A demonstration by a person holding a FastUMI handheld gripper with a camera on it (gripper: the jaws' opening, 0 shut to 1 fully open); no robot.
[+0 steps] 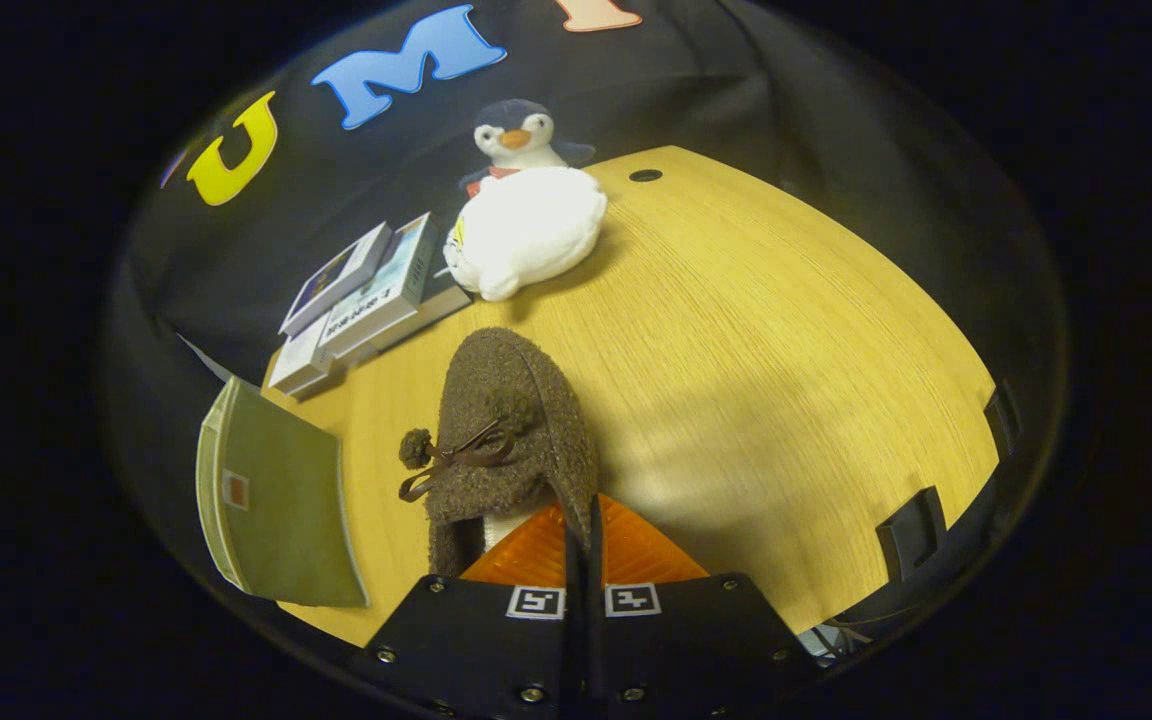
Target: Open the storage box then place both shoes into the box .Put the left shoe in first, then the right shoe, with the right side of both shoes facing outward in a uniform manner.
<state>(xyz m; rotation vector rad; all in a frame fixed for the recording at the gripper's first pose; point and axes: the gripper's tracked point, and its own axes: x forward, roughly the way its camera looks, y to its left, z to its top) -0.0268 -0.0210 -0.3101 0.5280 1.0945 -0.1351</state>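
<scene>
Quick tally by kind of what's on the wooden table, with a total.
Fuzzy brown shoes with a bow: 1, its collar pinched between the gripper fingers
Plush toys: 2, a white plush and a penguin plush
Stacked books: 3 at least, count unsure
Green storage box: 1
Total: 7

Bare tabletop (786, 330) right of the closed fingers (636, 550): open lane. Shoe (511, 430) blocks dead ahead; green box (276, 500) left; books (366, 290) and plush penguin (526, 210) beyond, probably clear of any pass.
</scene>
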